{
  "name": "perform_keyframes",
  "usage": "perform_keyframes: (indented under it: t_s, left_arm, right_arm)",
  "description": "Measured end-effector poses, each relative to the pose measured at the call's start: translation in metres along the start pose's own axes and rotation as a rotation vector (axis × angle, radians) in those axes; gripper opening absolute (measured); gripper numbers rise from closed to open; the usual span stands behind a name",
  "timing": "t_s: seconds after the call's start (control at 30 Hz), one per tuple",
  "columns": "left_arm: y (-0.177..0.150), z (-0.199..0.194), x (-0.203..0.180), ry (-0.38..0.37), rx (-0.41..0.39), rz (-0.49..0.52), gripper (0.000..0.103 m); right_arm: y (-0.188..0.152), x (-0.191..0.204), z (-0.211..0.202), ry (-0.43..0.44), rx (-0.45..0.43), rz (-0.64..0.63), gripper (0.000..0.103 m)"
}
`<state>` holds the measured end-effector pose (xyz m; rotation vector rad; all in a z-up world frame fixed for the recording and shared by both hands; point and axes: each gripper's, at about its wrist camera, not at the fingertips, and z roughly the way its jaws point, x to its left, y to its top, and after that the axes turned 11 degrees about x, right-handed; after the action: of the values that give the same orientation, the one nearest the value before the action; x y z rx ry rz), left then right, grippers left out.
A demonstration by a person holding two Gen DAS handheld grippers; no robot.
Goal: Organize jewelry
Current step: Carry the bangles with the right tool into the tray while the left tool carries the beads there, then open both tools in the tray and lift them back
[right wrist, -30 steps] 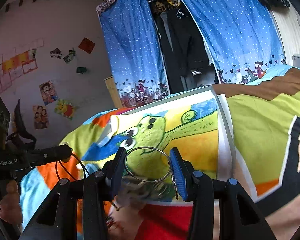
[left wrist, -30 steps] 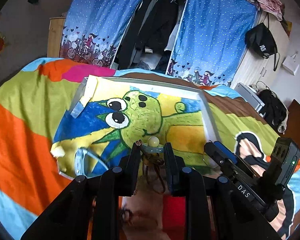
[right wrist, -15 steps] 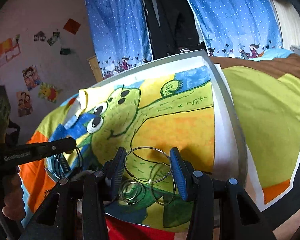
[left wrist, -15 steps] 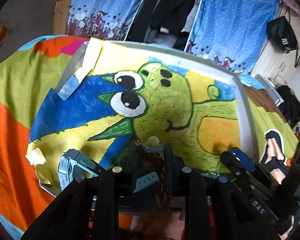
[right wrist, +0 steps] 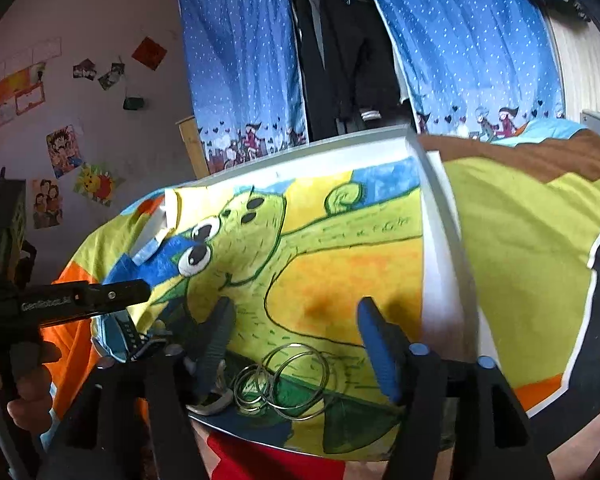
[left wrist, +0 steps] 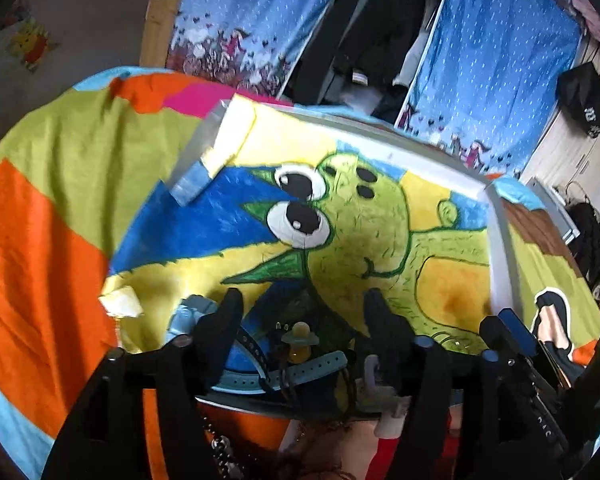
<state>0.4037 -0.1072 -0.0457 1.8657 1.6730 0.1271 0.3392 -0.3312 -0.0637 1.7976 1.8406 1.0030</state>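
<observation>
Jewelry lies at the near edge of the painted board (left wrist: 380, 240), the one with the green big-eyed creature on it, and the board lies on a bright bedspread (left wrist: 52, 208). A pendant (left wrist: 299, 340) with a pale round bead and a teal cap rests on the board's near edge, with its dark cord (left wrist: 288, 384) trailing toward the camera. A light blue watch strap (left wrist: 312, 368) lies just beside the pendant, touching the cord. The left gripper (left wrist: 302, 314) is spread wide above the pendant and holds nothing; the pendant sits between its black fingers (left wrist: 224, 324) without touching them.

A bunch of thin silver rings (right wrist: 288, 380) lies on the same near edge of the board, looped over one another. The right gripper (right wrist: 294, 330) is spread wide too and holds nothing. Its blue pads (right wrist: 374, 344) stand on either side of the rings, apart from them. A small grey and white thing (right wrist: 212, 398) lies just beside the rings, too blurry to name.

Behind the far edge of the board hang blue dotted curtains (right wrist: 240, 60), with dark clothes (right wrist: 340, 52) between them.
</observation>
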Motion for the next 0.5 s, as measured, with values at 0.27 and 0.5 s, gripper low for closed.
perform_keyframes:
  t_s: [0.27,0.5]
  left_arm:
    - [-0.009,-0.057,-0.009,0.056,-0.132,-0.003,0.074]
    - [-0.034,-0.112,-0.014,0.110,-0.255,-0.012,0.101]
  right_arm:
    - [0.008,0.008,-0.033,-0.022,-0.091,-0.008,0.085]
    - [0.005,0.025,-0.072,-0.046,-0.188,-0.048,0.098]
